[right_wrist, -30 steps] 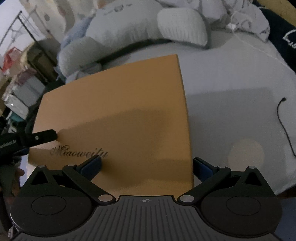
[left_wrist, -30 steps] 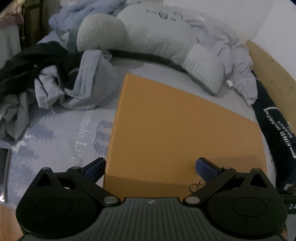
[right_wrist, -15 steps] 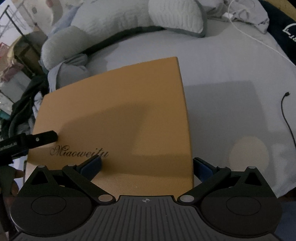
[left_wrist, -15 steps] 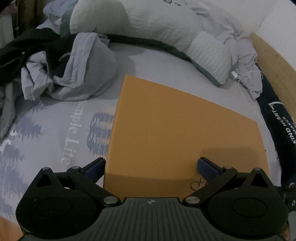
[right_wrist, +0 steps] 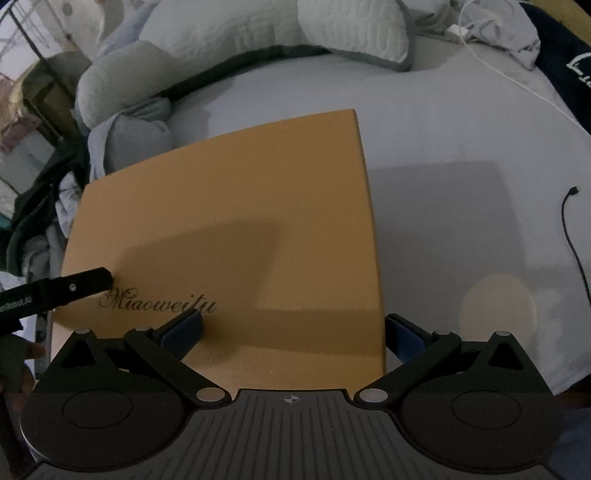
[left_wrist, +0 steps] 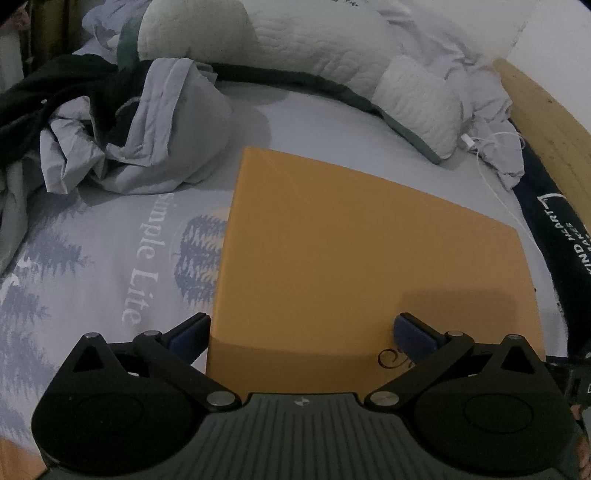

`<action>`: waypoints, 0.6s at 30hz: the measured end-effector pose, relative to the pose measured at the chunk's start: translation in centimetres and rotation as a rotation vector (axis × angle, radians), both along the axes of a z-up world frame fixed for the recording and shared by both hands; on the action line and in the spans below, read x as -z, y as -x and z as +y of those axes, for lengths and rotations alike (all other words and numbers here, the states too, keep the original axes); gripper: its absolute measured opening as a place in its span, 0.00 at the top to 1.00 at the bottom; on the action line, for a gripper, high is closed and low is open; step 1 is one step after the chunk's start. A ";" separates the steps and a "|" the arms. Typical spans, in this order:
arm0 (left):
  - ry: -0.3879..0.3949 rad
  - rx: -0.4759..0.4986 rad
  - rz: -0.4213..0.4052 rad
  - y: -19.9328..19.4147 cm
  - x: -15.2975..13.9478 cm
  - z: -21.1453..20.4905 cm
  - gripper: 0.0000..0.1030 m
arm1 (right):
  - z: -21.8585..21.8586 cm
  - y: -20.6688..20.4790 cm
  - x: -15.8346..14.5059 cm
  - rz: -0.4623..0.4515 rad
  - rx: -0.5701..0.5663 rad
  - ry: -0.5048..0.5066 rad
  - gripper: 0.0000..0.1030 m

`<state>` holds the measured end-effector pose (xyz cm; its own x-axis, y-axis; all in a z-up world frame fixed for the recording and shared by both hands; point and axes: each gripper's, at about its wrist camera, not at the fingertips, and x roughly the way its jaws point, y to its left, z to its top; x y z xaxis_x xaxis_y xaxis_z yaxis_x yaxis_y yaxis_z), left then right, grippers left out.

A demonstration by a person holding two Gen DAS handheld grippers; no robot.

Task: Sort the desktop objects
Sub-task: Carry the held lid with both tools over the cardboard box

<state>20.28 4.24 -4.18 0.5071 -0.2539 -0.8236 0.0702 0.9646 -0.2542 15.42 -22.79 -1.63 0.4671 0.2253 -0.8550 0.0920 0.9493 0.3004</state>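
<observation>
Flat orange cardboard box (left_wrist: 369, 266) lying on the grey printed bedsheet (left_wrist: 110, 258).
Left wrist view: left tongs (left_wrist: 301, 332) spread wide, straddling the box's near left corner, gripping nothing. Right wrist view: right tongs (right_wrist: 293, 330) equally wide across its near right corner, empty.

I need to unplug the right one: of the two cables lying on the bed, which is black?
The black cable at the right edge of the right wrist view, lying apart on bare sheet. The white cable runs from the white plug by the pillow.
</observation>
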 end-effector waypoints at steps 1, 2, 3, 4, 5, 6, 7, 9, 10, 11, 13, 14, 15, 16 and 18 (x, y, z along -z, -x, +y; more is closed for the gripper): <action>-0.001 -0.002 0.002 -0.1 0.1 0.0 0.00 | 0.0 -0.1 0.1 0.001 0.002 0.000 0.00; -0.001 -0.004 0.005 -0.2 0.2 0.0 0.00 | 0.0 -0.2 0.2 0.002 0.003 0.002 0.00; -0.001 -0.007 0.007 -0.2 0.3 0.0 0.00 | 0.0 -0.2 0.3 0.004 0.003 0.004 0.00; -0.001 -0.009 0.009 -0.3 0.5 0.0 0.00 | 0.1 -0.3 0.4 0.006 0.004 0.008 0.00; 0.000 -0.012 0.011 -0.4 0.7 0.0 0.00 | 0.1 -0.5 0.4 0.009 0.005 0.012 0.00; -0.001 -0.014 0.012 -0.5 0.9 0.0 0.00 | 0.2 -0.6 0.5 0.013 0.007 0.016 0.00; -0.003 -0.015 0.012 -0.5 1.1 -0.1 0.00 | 0.3 -0.7 0.6 0.015 0.008 0.021 0.00; -0.012 -0.018 0.011 -0.6 1.3 -0.2 0.00 | 0.5 -0.9 0.8 0.015 0.010 0.034 0.00; -0.016 -0.019 0.011 -0.6 1.4 -0.3 0.00 | 0.7 -0.9 0.9 0.012 0.010 0.043 0.00; -0.019 -0.019 0.012 -0.6 1.5 -0.4 0.00 | 0.8 -0.9 1.0 0.008 0.010 0.052 0.00; -0.018 -0.020 0.015 -0.7 1.8 -0.3 0.00 | 1.1 -1.0 1.4 0.007 0.017 0.062 0.00; -0.017 -0.020 0.015 -0.7 2.0 -0.2 0.00 | 1.1 -0.9 1.5 0.005 0.020 0.065 0.00; -0.017 -0.020 0.013 -0.7 2.2 -0.2 0.00 | 1.2 -0.9 1.7 0.002 0.023 0.067 0.00; -0.019 -0.019 0.010 -0.6 2.3 -0.2 0.00 | 1.2 -0.9 1.9 0.000 0.026 0.069 0.00; -0.025 -0.016 0.005 -0.6 2.5 -0.3 0.00 | 1.3 -0.9 2.4 -0.003 0.032 0.069 0.00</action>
